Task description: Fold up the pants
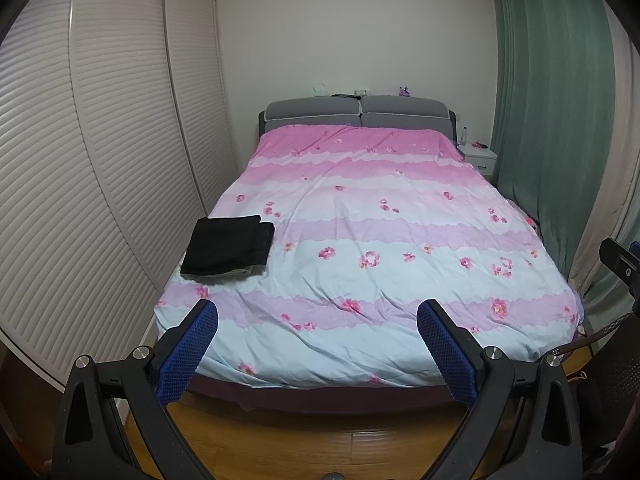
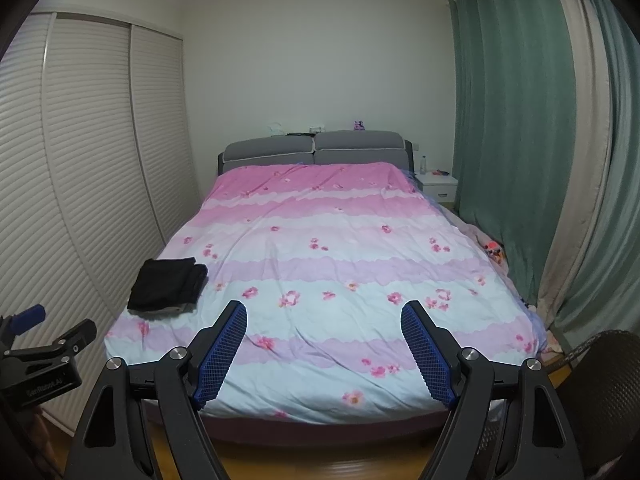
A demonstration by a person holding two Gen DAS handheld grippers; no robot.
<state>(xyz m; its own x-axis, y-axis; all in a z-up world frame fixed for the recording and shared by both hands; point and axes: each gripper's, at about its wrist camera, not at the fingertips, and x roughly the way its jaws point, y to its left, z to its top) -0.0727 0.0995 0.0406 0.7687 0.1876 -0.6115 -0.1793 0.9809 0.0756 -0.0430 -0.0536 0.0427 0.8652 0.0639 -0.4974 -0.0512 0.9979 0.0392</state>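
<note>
Black pants lie folded in a flat stack on the left side of the bed, near its left edge, with a paler garment showing under them. They also show in the right wrist view. My left gripper is open and empty, held above the floor in front of the bed's foot. My right gripper is open and empty, also back from the bed's foot. The left gripper's body shows at the left of the right wrist view.
The bed carries a pink, white and blue floral quilt and a grey headboard. A louvred wardrobe stands along the left. Green curtains and a white nightstand are at the right. A dark chair is at the lower right.
</note>
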